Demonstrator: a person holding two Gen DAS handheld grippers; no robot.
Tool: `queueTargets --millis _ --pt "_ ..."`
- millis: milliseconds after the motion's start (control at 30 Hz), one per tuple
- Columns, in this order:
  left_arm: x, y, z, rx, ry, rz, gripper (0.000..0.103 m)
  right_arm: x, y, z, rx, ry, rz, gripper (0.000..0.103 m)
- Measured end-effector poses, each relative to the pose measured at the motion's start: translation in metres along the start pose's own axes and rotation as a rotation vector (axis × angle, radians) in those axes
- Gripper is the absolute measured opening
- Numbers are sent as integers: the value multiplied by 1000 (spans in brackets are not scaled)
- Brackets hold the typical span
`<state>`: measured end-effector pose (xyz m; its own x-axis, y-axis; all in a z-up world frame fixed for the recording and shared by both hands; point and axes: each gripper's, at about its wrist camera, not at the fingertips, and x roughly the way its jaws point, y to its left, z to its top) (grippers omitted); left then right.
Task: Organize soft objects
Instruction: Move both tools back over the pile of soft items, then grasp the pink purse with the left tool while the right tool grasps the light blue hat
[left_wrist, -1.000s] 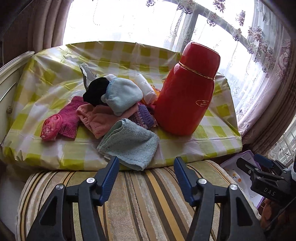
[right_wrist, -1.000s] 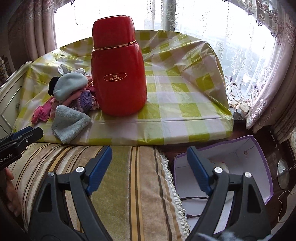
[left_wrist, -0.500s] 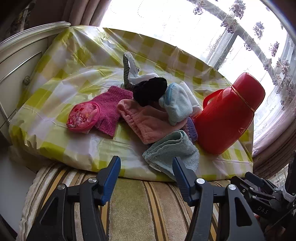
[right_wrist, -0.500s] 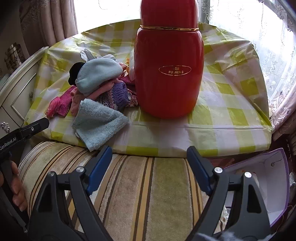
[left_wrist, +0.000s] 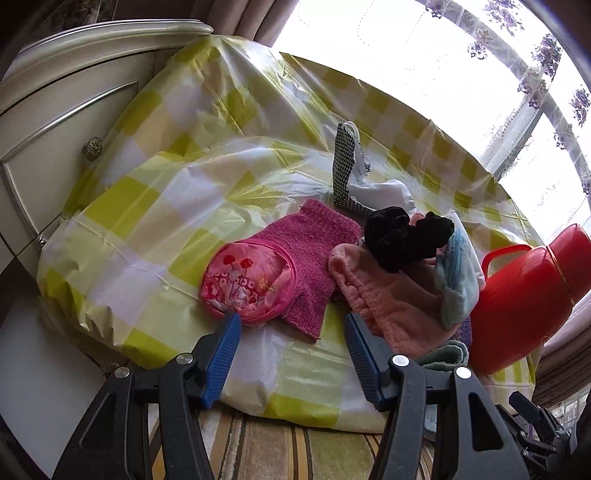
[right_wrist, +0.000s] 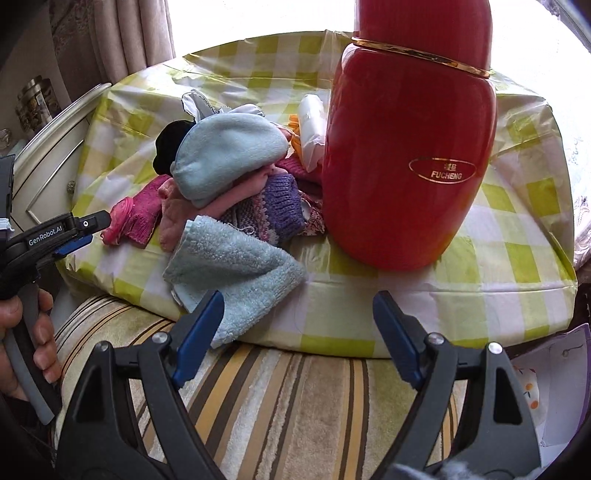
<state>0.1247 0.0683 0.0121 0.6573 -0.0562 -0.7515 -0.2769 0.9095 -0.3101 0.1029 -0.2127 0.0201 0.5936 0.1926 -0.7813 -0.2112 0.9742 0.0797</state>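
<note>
A: Where the heap of soft cloths (left_wrist: 399, 266) sits on the yellow-and-white checked plastic table cover (left_wrist: 177, 206), what does the left wrist view add?

B: It shows the magenta knitted piece (left_wrist: 317, 251) with a round pink flowered pouch (left_wrist: 247, 284) lying on it, a black velvety scrunchie (left_wrist: 402, 236) on top, and a salmon fleece cloth (left_wrist: 384, 306). The left gripper (left_wrist: 291, 328) hovers just before the pouch, jaws apart, nothing between them.

A: And the right wrist view?

B: It alone shows a pale blue terry towel (right_wrist: 236, 266) hanging over the table's near edge, a purple striped knit (right_wrist: 277, 210), and the tall glossy red thermos jug (right_wrist: 406, 147) standing upright, touching the heap's right side. The right gripper (right_wrist: 299, 325) is spread wide and empty, over the striped beige cushion (right_wrist: 295, 398).

A: Open room?

B: Bare cover lies left of the heap towards the cream cabinet (left_wrist: 48, 122), and right of the jug. A hand (right_wrist: 26, 339) holds the left gripper's handle at the left edge.
</note>
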Motion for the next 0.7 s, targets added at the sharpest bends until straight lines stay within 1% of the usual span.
queueTargets --millis 133,167,233,333,433,533,600,700 --pt "16 7 14 -25 1 24 60 10 7 9 -6 2 17 85" --pt "20 8 16 -28 7 26 65 11 9 11 -8 -1 21 85" --pt "32 11 20 -38 34 23 71 14 13 16 -9 -9 30 85" --pt "43 19 24 -71 57 36 72 17 18 26 -1 -26 38 85" --pt "50 27 27 -93 75 50 78 20 23 39 7 -47 44 85" --pt "59 32 28 -96 105 57 80 26 27 52 24 -54 70 85" --pt "61 29 29 -77 110 44 80 33 28 62 45 -53 87 85" --pt "61 27 29 -59 111 54 77 40 30 73 82 -49 94 85"
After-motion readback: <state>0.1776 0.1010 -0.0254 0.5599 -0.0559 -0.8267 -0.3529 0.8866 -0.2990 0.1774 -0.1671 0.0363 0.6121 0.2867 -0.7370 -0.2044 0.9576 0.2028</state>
